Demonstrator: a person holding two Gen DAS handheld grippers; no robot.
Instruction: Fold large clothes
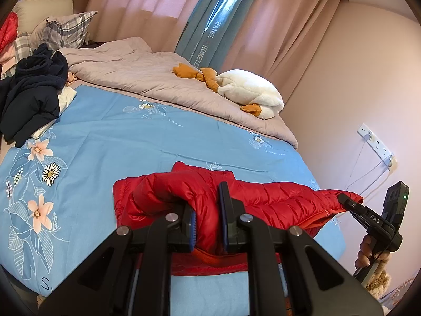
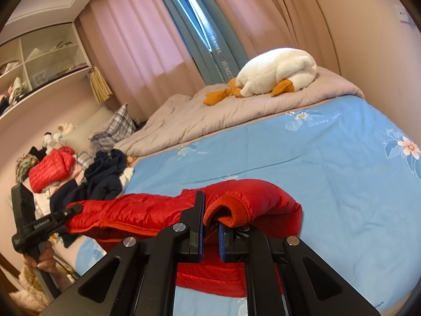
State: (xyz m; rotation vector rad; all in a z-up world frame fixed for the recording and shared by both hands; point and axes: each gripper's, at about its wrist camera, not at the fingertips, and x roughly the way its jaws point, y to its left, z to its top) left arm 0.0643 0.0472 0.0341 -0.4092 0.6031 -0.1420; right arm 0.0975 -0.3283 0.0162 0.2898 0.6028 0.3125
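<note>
A red puffer jacket (image 1: 263,197) hangs stretched between my two grippers, just above the blue flowered bedsheet (image 1: 131,144). My left gripper (image 1: 208,218) is shut on a bunched fold near one end. At the right of the left wrist view, my right gripper (image 1: 345,200) pinches the jacket's other end, with a hand behind it. In the right wrist view the right gripper (image 2: 210,230) is shut on the red jacket (image 2: 147,210) beside a ribbed orange-red hem (image 2: 229,210). My left gripper (image 2: 75,208) grips the far end at the left.
A heap of navy clothes (image 1: 31,94) lies at the bed's left side. A second red jacket (image 2: 50,168) sits folded behind it. A grey quilt (image 1: 147,76) and a white plush goose (image 1: 250,89) lie along the far side. Plaid pillows (image 1: 65,29) are left; a power strip (image 1: 376,142) hangs right.
</note>
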